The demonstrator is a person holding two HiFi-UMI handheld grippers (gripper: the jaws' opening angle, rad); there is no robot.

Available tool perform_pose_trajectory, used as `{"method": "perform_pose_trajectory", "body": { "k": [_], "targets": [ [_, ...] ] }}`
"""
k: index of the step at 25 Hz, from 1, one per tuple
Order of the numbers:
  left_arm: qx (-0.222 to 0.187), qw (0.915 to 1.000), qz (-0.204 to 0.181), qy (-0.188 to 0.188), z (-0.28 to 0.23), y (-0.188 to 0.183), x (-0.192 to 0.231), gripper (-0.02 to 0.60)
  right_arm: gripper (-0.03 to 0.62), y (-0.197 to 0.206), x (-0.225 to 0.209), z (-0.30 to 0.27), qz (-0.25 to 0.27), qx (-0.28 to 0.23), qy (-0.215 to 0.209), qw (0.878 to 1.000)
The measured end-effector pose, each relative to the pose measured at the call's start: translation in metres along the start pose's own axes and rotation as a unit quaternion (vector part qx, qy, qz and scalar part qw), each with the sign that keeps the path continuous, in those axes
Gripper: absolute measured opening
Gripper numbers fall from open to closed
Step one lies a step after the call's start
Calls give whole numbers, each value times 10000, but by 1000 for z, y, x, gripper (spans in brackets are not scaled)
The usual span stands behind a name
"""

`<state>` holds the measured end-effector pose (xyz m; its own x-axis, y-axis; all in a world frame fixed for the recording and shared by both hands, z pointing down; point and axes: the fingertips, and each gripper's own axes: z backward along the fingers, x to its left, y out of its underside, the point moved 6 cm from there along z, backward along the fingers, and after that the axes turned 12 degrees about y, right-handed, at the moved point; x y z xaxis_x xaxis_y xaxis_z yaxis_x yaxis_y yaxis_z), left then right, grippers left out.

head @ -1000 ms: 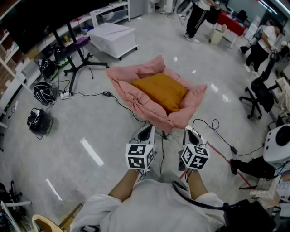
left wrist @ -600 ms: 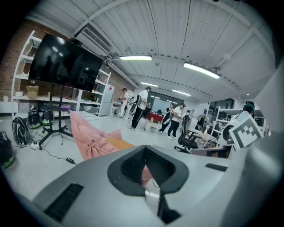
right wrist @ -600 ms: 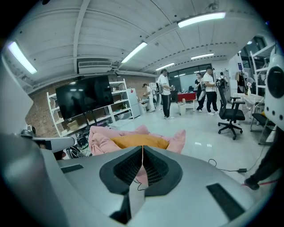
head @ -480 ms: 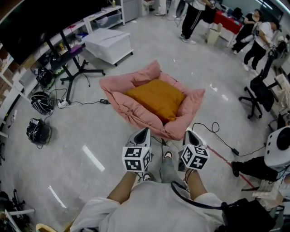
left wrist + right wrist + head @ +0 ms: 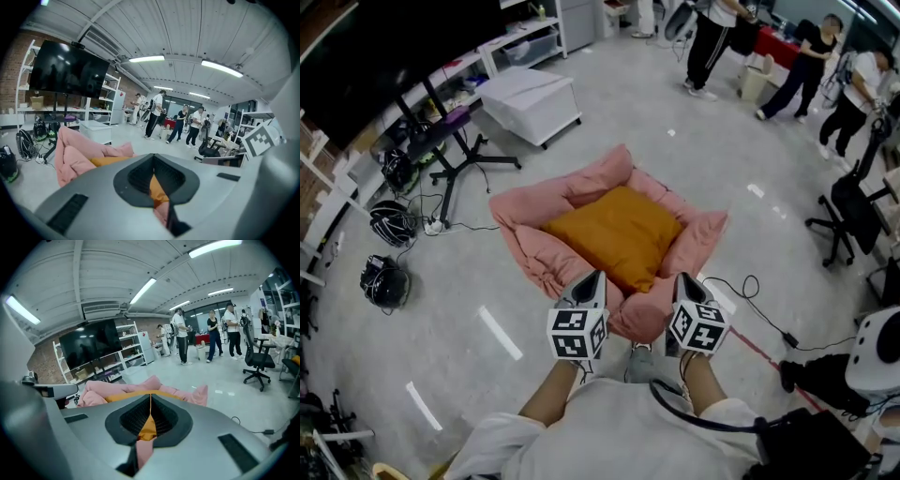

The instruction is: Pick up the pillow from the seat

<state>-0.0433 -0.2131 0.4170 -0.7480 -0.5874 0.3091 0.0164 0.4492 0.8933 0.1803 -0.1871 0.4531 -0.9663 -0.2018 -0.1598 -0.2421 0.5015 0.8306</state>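
Observation:
An orange pillow (image 5: 614, 234) lies flat in a pink padded floor seat (image 5: 520, 225) in the middle of the head view. My left gripper (image 5: 592, 278) hangs over the seat's near rim, shut and empty. My right gripper (image 5: 682, 281) is level with it at the near right corner, also shut with nothing held. In the left gripper view the pillow (image 5: 110, 161) shows beyond the closed jaws, with the seat (image 5: 75, 152) around it. The right gripper view shows the pillow (image 5: 125, 395) as an orange band inside the seat (image 5: 96, 389).
A white box (image 5: 530, 94) and a black screen stand (image 5: 455, 141) are behind the seat on the left. Helmets (image 5: 386, 281) and cables (image 5: 741, 291) lie on the floor. An office chair (image 5: 853, 216) stands at right, and people (image 5: 712, 37) stand at the back.
The person has stepped forward, so the seat and pillow are nearer. Both grippers have gone from short of the seat to over its near rim, still shut.

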Motion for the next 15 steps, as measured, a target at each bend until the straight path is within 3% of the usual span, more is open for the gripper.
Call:
{"method": "perform_pose_trajectory", "body": {
  "k": [9,15],
  "targets": [
    [138,9996,23,-253,-76,-23,0,8,30,-40,-45,-67,-13,120,-279,9995],
    [252,9986,-152,-443,-99,-35,10,8,29,-45,-47,-97,-71,342,-375,9987]
  ]
}}
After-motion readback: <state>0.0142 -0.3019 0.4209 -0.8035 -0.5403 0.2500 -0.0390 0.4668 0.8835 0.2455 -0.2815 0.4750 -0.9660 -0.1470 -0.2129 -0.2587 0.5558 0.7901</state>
